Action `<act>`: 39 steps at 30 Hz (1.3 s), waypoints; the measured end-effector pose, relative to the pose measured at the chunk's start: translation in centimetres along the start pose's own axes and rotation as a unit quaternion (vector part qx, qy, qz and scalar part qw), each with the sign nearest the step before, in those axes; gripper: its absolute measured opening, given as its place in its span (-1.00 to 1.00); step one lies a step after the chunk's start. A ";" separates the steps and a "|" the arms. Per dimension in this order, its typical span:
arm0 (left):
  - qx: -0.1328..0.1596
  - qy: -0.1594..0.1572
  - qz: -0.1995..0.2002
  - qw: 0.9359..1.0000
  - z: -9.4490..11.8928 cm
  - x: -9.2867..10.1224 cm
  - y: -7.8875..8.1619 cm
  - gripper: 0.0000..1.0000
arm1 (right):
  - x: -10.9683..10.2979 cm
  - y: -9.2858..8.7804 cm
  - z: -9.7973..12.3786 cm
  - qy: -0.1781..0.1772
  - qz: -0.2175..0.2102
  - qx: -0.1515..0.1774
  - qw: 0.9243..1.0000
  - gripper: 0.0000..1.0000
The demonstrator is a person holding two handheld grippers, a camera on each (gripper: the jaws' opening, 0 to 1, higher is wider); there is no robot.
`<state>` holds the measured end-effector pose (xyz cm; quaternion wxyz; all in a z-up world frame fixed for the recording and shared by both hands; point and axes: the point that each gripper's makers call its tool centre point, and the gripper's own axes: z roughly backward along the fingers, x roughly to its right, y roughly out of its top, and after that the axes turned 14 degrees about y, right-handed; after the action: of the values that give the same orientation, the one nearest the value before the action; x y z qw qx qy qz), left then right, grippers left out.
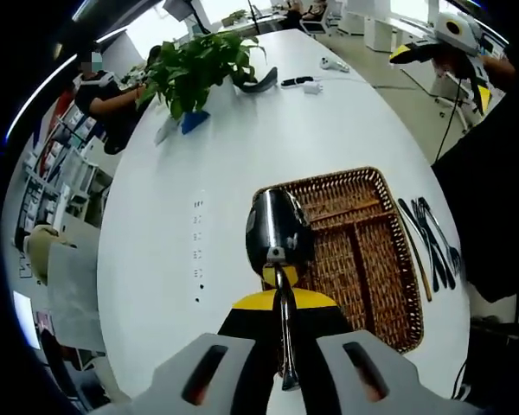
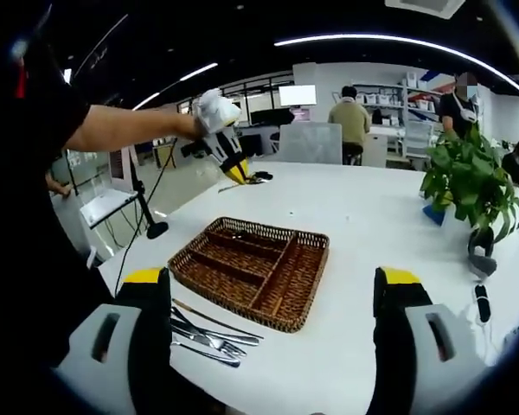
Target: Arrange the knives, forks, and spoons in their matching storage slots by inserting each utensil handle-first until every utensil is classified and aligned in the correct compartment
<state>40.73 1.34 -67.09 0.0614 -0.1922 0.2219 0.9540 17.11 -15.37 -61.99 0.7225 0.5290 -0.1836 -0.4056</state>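
Note:
My left gripper point(image 1: 281, 303) is shut on the handle of a metal spoon point(image 1: 277, 229), whose bowl points forward above the white table. A wicker basket point(image 1: 329, 179) with several slots, bare inside, lies just to the right of the spoon. Dark knives and forks point(image 1: 428, 242) lie on the table beside the basket's far side. In the right gripper view, my right gripper point(image 2: 272, 281) is open and holds nothing, facing the basket point(image 2: 233, 307). The loose cutlery point(image 2: 212, 333) lies near its left jaw. The left gripper point(image 2: 221, 130) hangs raised beyond the basket. The right gripper point(image 1: 445, 39) shows at top right.
A potted plant point(image 1: 199, 69) point(image 2: 467, 186) stands further along the table, with small dark devices point(image 1: 298, 82) point(image 2: 483, 298) near it. People sit at the far end. The table edge point(image 2: 147, 259) runs close to the cutlery.

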 end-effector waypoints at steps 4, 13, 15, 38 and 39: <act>-0.007 -0.004 0.006 1.000 -0.8 0.2 -0.6 -0.98 | 0.1 0.4 0.2 -0.003 0.001 0.008 1.000 1.00; -0.029 -0.026 0.015 0.999 -2.9 1.2 -2.0 -0.99 | 0.0 -0.4 0.1 -0.005 -0.009 0.003 1.000 1.00; -0.035 -0.031 0.015 0.999 -3.3 1.4 -2.2 -0.99 | 0.0 -0.6 0.1 -0.006 -0.009 -0.001 1.000 1.00; -0.083 -0.067 0.036 0.994 -9.2 4.0 -4.9 -0.99 | 0.1 -0.8 1.5 -0.019 -0.019 0.005 1.000 1.00; -0.084 -0.068 0.036 0.993 -9.5 4.2 -5.1 -0.99 | 0.1 -1.0 1.6 -0.021 -0.018 0.002 1.000 1.00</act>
<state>41.15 1.76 -78.60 0.0261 -0.1230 0.1429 0.9817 15.69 -16.54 -62.31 0.7101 0.5248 -0.1894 -0.4295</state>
